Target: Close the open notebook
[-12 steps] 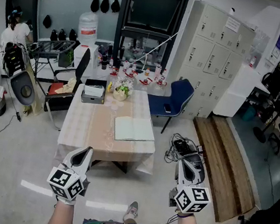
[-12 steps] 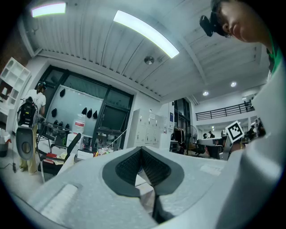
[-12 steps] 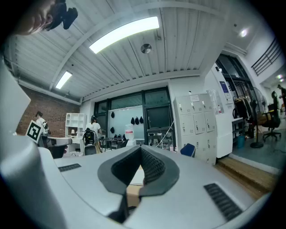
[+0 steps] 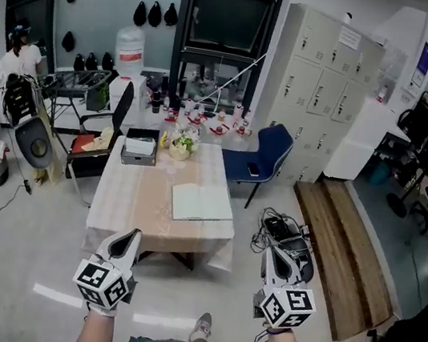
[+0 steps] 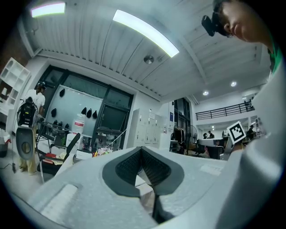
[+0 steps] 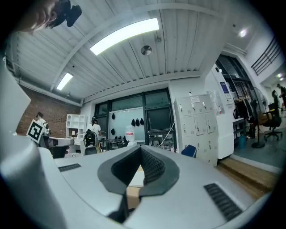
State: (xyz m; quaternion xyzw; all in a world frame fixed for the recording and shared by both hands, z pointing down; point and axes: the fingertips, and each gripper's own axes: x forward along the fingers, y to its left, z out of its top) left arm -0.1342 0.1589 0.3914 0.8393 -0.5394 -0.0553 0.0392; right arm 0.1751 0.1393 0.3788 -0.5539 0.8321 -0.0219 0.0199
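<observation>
White left gripper (image 4: 132, 235) and right gripper (image 4: 276, 254) point level, fingers together.

A long table (image 4: 132, 201) under a pale checked cloth fills the middle of the head view. At its far end sits a grey box (image 4: 139, 149) with a bunch of flowers (image 4: 182, 143) just beside it at 3 o'clock. From the table's middle, a blue chair (image 4: 264, 152) stands at 2 o'clock and a black office chair (image 4: 113, 121) at 10 — grey lockers (image 4: 317, 86) rise beyond, and a wooden platform (image 4: 346, 229) lies at 3 o'clock.
</observation>
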